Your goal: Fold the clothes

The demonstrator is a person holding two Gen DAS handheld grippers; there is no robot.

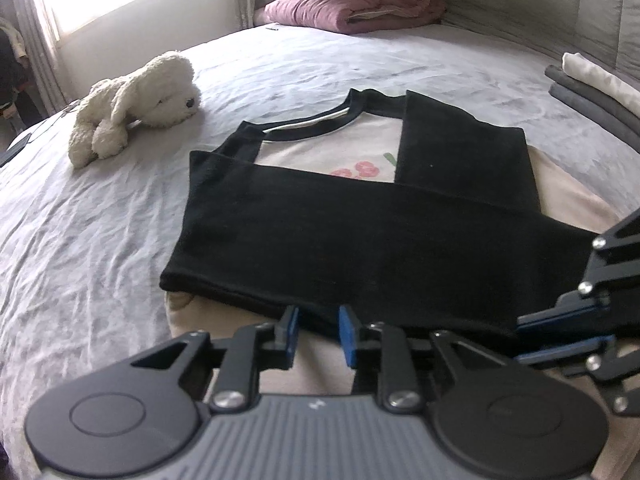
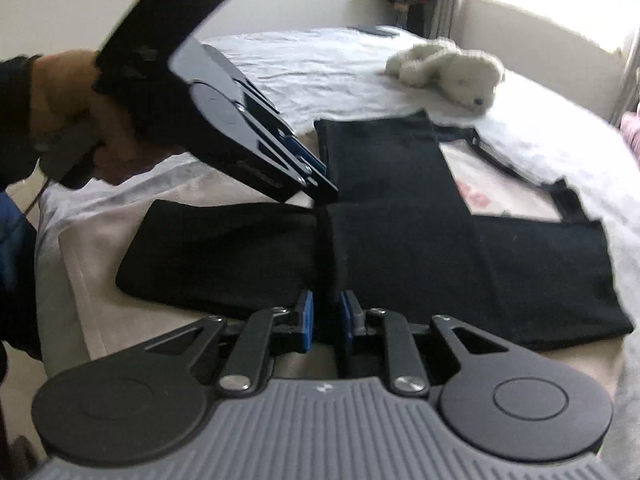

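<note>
The shirt point(image 1: 360, 216) lies flat on the bed point(image 1: 100, 240), cream body with black sleeves folded across its front so they cross; its near hem sits just at the tips of the left gripper point(image 1: 316, 332). That gripper's blue-padded fingers stand a little apart with the dark sleeve edge running between them, though I cannot tell whether they pinch it. In the right wrist view the right gripper point(image 2: 326, 320) has its pads close on either side of a raised fold of black sleeve point(image 2: 240, 256), seemingly clamped on it. The left gripper point(image 2: 316, 184) comes in from ten o'clock there, tip down on the cloth. A plush dog point(image 1: 136, 104) rests at ten o'clock, well apart from the shirt, with bare sheet between. Folded blankets point(image 1: 356, 4) pile at twelve o'clock, and rolled towels point(image 1: 592, 92) line the two o'clock edge.
</note>
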